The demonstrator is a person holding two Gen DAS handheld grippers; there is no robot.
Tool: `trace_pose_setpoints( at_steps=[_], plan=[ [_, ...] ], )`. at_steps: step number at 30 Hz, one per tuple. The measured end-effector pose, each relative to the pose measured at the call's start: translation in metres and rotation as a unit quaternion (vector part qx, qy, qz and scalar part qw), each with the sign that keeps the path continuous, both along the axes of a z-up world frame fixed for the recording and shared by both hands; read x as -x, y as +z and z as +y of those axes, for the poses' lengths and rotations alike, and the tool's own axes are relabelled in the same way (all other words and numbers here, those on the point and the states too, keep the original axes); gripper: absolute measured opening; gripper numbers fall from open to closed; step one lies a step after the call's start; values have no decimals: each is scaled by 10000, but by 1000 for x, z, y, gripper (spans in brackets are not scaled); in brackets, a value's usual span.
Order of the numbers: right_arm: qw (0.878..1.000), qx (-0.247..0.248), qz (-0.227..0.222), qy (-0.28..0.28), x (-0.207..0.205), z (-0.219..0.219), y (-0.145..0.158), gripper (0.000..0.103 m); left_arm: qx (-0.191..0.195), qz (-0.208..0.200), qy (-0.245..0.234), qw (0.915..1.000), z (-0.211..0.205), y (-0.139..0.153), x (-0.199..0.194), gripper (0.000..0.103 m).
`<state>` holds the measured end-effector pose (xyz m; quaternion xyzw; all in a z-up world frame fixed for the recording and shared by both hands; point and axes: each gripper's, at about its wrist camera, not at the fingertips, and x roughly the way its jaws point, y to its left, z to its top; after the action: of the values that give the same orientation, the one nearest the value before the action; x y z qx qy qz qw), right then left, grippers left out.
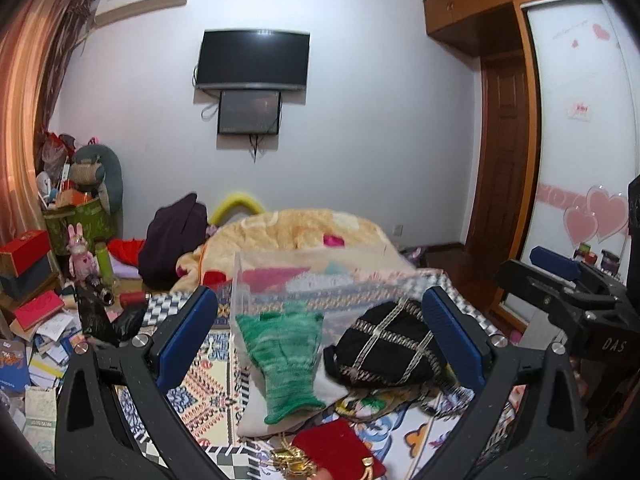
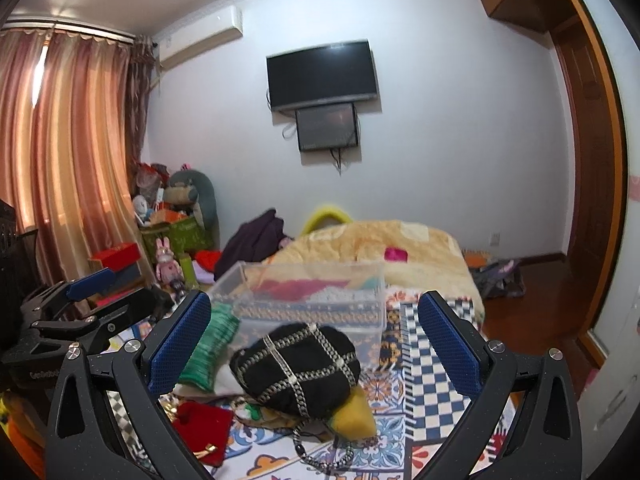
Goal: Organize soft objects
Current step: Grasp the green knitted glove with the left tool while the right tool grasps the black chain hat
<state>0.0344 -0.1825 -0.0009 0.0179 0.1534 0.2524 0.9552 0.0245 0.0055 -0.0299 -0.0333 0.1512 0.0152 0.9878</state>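
A pile of soft things lies on the patterned bed cover. A green knit glove [image 1: 282, 360] lies on a white cloth, with a black quilted bag [image 1: 386, 346] to its right and a red velvet pouch [image 1: 340, 448] in front. A clear plastic box [image 1: 312, 284] holding cloth pieces stands just behind them. My left gripper [image 1: 320, 336] is open above the glove and bag. My right gripper [image 2: 316, 344] is open around the black bag [image 2: 298, 368], not touching it; the glove [image 2: 210, 344], the pouch [image 2: 204, 428] and the box [image 2: 316, 300] show there too.
A yellow blanket [image 1: 304, 228] is heaped behind the box, with dark clothes [image 1: 172, 240] to its left. Books and boxes [image 1: 36, 320] clutter the left side. A wardrobe [image 1: 580, 140] and a door stand on the right. A chain strap [image 2: 320, 456] trails from the bag.
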Motion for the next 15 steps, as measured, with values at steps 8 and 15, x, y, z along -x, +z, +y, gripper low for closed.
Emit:
trace_pose_setpoints(
  at_steps=[8,15],
  plan=[
    [9983,269,511,82,-24,8,-29,103,10,438,193,9989,12,-35,-25,103],
    [9937,526,938,306,-40,19,-57,103,-4,735,223,9970,17,-58,-39,91]
  ],
)
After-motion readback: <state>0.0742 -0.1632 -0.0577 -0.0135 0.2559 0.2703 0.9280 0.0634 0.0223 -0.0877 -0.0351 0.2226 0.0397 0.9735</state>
